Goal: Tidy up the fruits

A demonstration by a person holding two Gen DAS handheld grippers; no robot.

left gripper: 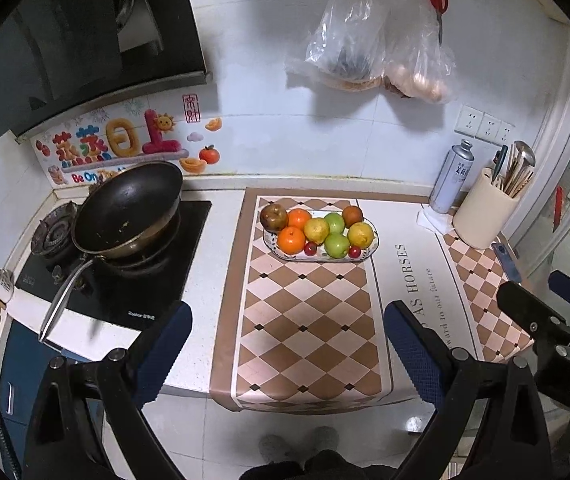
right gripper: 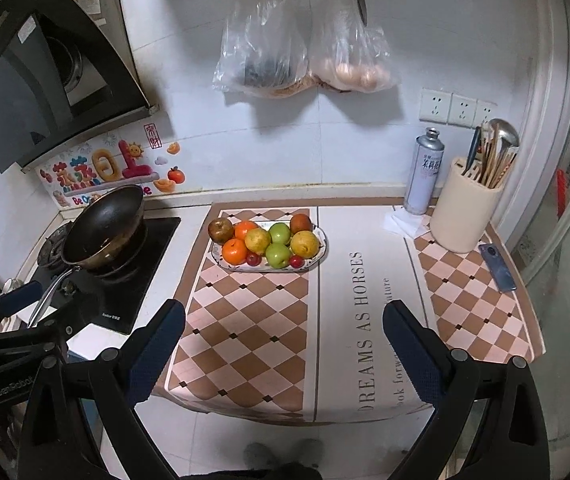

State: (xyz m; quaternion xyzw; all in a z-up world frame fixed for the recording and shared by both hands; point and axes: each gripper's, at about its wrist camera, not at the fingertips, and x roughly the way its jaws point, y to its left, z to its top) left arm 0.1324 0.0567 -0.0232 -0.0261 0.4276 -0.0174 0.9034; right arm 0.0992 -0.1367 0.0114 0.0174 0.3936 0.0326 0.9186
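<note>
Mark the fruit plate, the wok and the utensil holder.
fruit plate (right gripper: 321,249), right wrist view, on its bare right rim.
wok (left gripper: 133,204), left wrist view, on its dark inner surface.
utensil holder (right gripper: 465,216), right wrist view, on its cream outer wall.

The plate (left gripper: 373,249) is mostly hidden under piled fruit — and the hanging bags' (right gripper: 305,56) contents stay blurred.
</note>
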